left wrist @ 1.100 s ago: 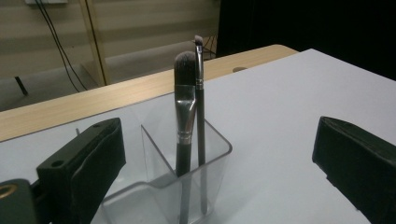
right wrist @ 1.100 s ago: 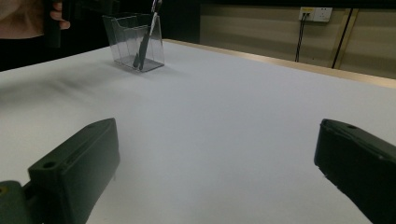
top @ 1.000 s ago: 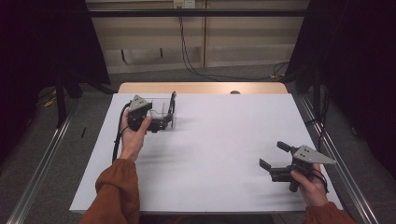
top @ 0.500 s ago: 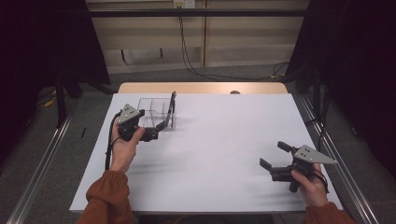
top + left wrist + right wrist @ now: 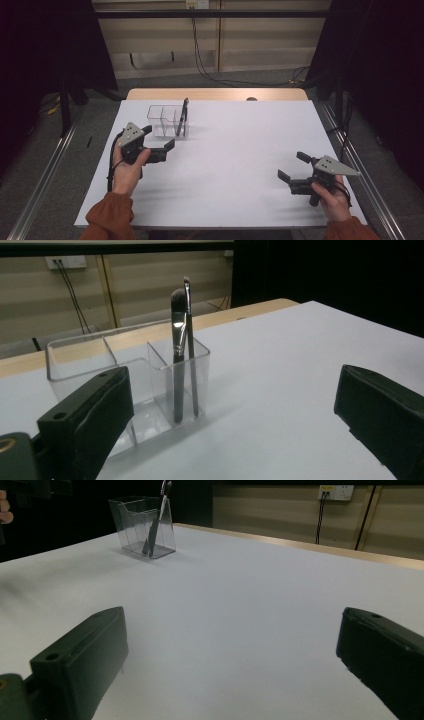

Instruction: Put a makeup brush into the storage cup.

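**Brushes in the organizer, both grippers empty**

White covering spreads over our table [image 5: 225,165], with a wooden edge and wall cables beyond it. At the far left stands a clear acrylic organizer [image 5: 125,375]; two makeup brushes [image 5: 181,350] stand nearly upright in its right-hand compartment, bristles up. Nothing lies between it and our left gripper [image 5: 159,145], which hovers just beside it, jaws spread wide, holding nothing. Our right gripper [image 5: 292,167] sits well apart near the right edge, equally wide and empty.
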`<state>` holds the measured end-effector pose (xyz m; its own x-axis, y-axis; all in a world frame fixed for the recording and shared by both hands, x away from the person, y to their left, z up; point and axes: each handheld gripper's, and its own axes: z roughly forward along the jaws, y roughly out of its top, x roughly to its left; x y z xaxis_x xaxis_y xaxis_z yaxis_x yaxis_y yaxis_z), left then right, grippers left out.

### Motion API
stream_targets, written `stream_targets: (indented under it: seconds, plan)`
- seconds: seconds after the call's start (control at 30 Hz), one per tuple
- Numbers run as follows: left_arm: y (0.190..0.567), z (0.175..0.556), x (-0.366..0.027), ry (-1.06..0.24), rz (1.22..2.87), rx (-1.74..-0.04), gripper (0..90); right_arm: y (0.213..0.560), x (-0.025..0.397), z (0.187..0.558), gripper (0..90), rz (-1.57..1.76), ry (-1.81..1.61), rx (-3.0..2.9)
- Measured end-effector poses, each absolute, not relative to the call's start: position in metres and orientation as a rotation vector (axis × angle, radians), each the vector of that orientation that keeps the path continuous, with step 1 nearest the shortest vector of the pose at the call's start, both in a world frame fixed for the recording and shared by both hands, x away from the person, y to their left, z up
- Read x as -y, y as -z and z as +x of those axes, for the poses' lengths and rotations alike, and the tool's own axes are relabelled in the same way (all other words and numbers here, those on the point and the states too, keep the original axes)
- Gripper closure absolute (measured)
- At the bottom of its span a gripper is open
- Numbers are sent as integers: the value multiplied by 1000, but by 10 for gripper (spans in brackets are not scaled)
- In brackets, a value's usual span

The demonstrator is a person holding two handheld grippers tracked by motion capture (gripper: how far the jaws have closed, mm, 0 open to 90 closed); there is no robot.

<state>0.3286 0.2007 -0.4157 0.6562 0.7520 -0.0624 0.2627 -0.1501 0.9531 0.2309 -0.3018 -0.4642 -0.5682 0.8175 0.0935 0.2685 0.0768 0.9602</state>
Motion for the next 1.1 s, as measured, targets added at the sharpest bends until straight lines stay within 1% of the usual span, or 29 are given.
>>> stream_targets:
  seconds: [0.3,0.6,0.73,1.03,1.1]
  plan:
    - [421,306,-209,-563,1712,-834,19,464,301,231,0,1063,-1506,-1887]
    - [429,291,-216,-558,1706,-859,19,464,301,231,0,1066,-1509,-1884]
    - [433,282,-219,-555,1724,-841,21,464,301,230,0,1064,-1507,-1883]
    - [440,267,-228,-540,1681,-851,27,464,301,230,0,1063,-1509,-1883]
    - [441,263,-232,-561,1685,-841,26,464,301,229,0,1066,-1513,-1878]
